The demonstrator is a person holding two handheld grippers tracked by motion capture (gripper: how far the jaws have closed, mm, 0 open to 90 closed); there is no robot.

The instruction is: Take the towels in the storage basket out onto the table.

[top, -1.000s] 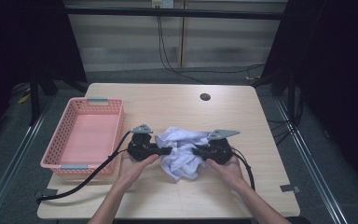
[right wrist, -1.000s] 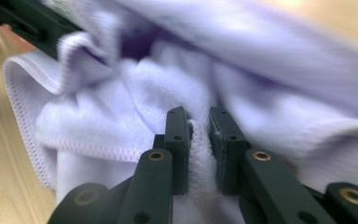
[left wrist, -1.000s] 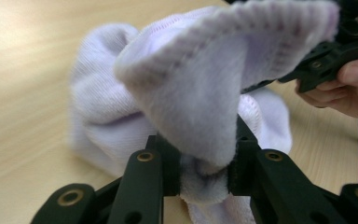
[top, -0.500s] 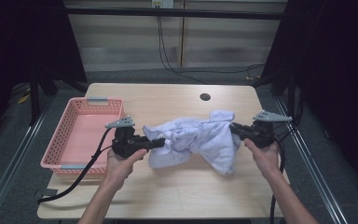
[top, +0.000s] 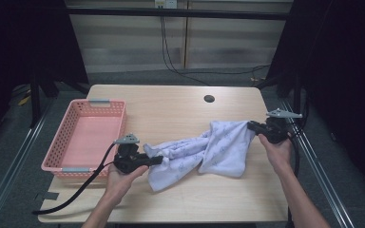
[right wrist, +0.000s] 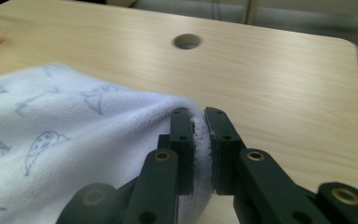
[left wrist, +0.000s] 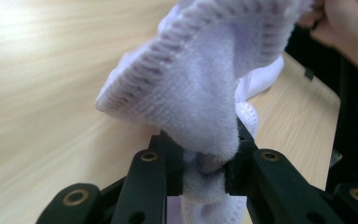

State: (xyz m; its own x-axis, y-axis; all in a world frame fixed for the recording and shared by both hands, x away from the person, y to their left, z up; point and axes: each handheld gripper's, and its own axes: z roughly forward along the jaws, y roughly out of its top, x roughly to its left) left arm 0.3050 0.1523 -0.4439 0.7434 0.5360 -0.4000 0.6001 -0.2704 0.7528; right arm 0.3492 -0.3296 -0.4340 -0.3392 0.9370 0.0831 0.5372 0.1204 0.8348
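Towel (top: 204, 153), pale lilac-white with small blue drawings, stretched between both grippers over the front half of the wooden table (top: 171, 109). Middle part sags and partly lies on the tabletop, bunched and twisted toward the left end, wider fold hanging toward the right end.

Left gripper (top: 158, 160) near the front left of the table, just right of the pink basket (top: 62, 161), jaws clenched on one end of the towel. Left gripper view: thick hemmed edge of towel (left wrist: 200, 93) pinched between the two black jaws, cloth bulging up over them; the other hand (left wrist: 340, 21) visible far off at top right.

Right gripper (top: 253, 126) near the right table edge, held by right hand (top: 278, 152), jaws clamped on the opposite towel corner. Right gripper view: towel (right wrist: 65, 140) edge squeezed thin between the jaws, printed side spreading left; round hole (right wrist: 187, 41) in the tabletop farther off.

Basket apart from towel, not touching. Cable (top: 76, 194) trails from left gripper off the front left edge.
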